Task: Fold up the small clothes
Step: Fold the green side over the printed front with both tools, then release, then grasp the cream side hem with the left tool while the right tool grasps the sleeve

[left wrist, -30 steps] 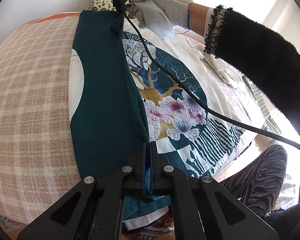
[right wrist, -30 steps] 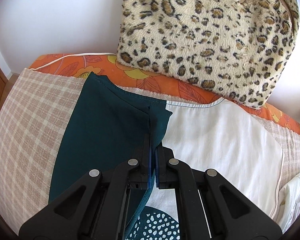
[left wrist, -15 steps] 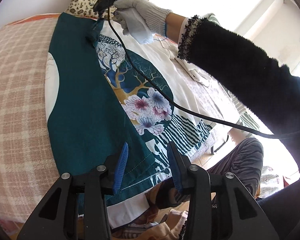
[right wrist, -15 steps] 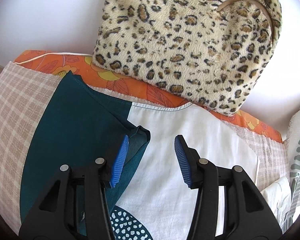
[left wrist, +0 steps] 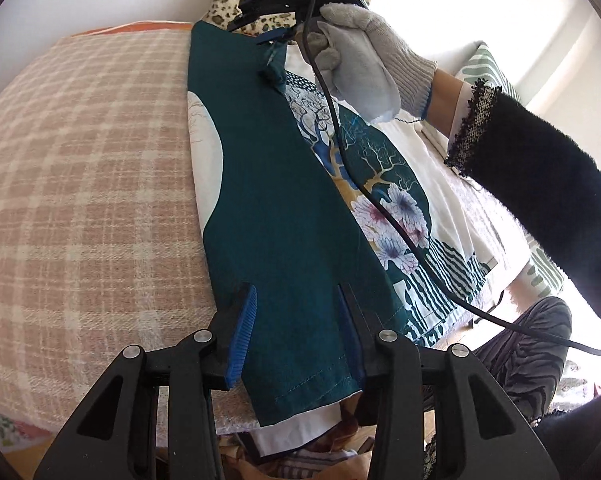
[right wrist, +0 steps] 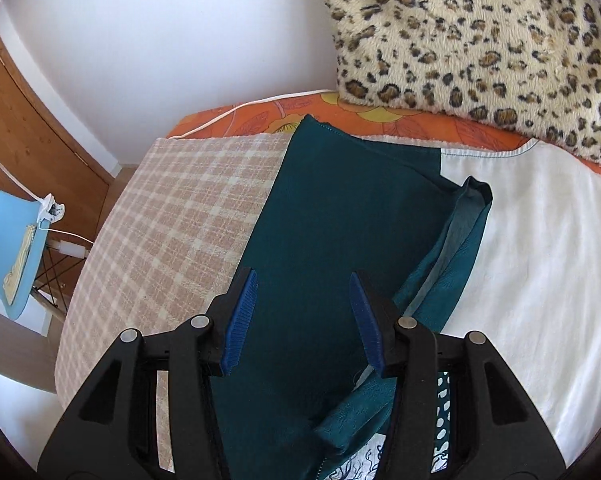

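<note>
— Where is the garment, and what are your jaws doing?

— The garment [left wrist: 284, 208] lies flat on the checked blanket [left wrist: 88, 184] that covers the bed, running from the bottom centre of my left wrist view up to the upper middle. Its teal panel is folded over the white printed front. My left gripper [left wrist: 296, 312] has its jaws wide, one blue pad on each side of the teal hem, holding nothing. My right gripper [right wrist: 304, 304] is also spread wide over the teal fabric near the collar end, empty.

— How much open room is there at the edges?

— In the left view, bare blanket fills the whole left half of the frame. The hem hangs slightly past the bed's near edge at the bottom. In the right view the garment's top edge lies just short of the orange floral sheet [right wrist: 260, 114], with the leopard cushion [right wrist: 480, 40] at upper right.

— What does one view show that the other misses?

— Only the left view shows the tree-and-flower print, my gloved right hand [left wrist: 364, 64] and the black cable [left wrist: 380, 216] trailing across the print. Only the right view shows the rumpled teal fold [right wrist: 452, 248] at centre right, and a blue lamp [right wrist: 8, 248] at the left edge.

— Anything hidden?

— The right gripper's pads are hard to make out in the left view, and my sleeve [left wrist: 548, 216] covers the garment's right side.
</note>
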